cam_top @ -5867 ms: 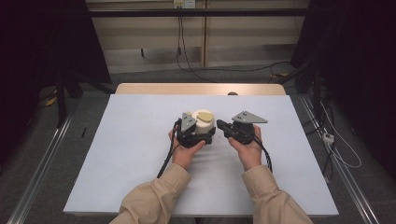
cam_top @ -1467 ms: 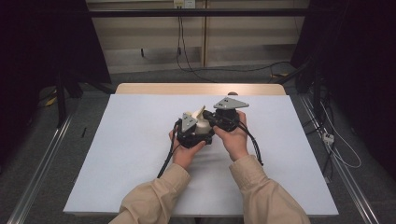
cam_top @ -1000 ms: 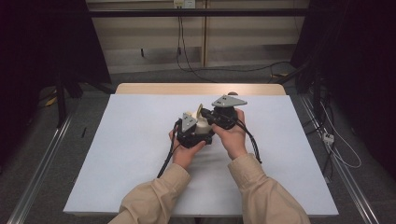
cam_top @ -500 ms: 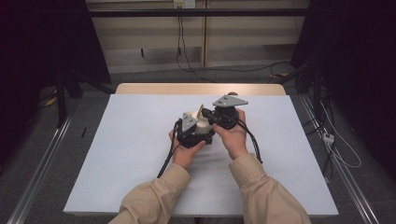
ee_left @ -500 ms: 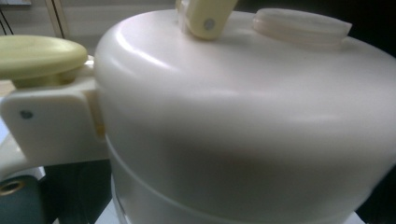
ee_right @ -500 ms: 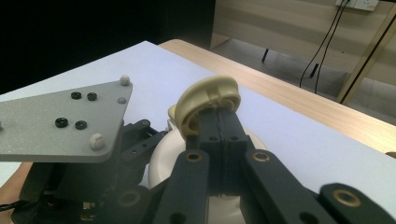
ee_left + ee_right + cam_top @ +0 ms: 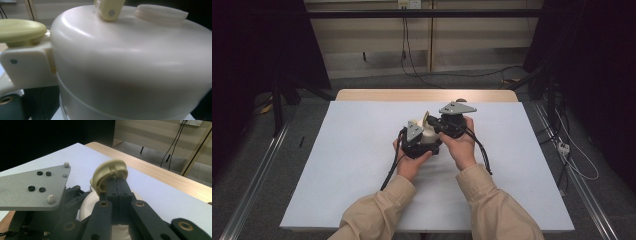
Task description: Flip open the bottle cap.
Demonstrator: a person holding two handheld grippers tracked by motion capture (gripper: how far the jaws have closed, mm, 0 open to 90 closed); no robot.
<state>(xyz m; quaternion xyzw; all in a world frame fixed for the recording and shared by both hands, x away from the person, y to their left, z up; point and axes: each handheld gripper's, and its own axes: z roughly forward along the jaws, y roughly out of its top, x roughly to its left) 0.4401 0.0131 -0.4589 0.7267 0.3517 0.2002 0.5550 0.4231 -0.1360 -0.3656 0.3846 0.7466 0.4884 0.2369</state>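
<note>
The cream container (image 7: 428, 136) sits near the middle of the white bench (image 7: 337, 165), and both tools meet at it. The left hand-held gripper (image 7: 416, 145) is pressed up against the container's near side; its own view looks straight onto the container's rounded wall, so I cannot tell how its jaws stand, though it seems to be steadying the body. The right hand-held gripper (image 7: 117, 185) comes in from the container's right, its jaws brought fully together on the edge of the pale yellow flip lid (image 7: 110, 173), which stands tilted up above the container's top. The step in hand looks like working that hinged lid, opening or closing it. The next move probably calls for swinging the lid about its hinge while the left hand-held gripper keeps the container from sliding or tipping.
</note>
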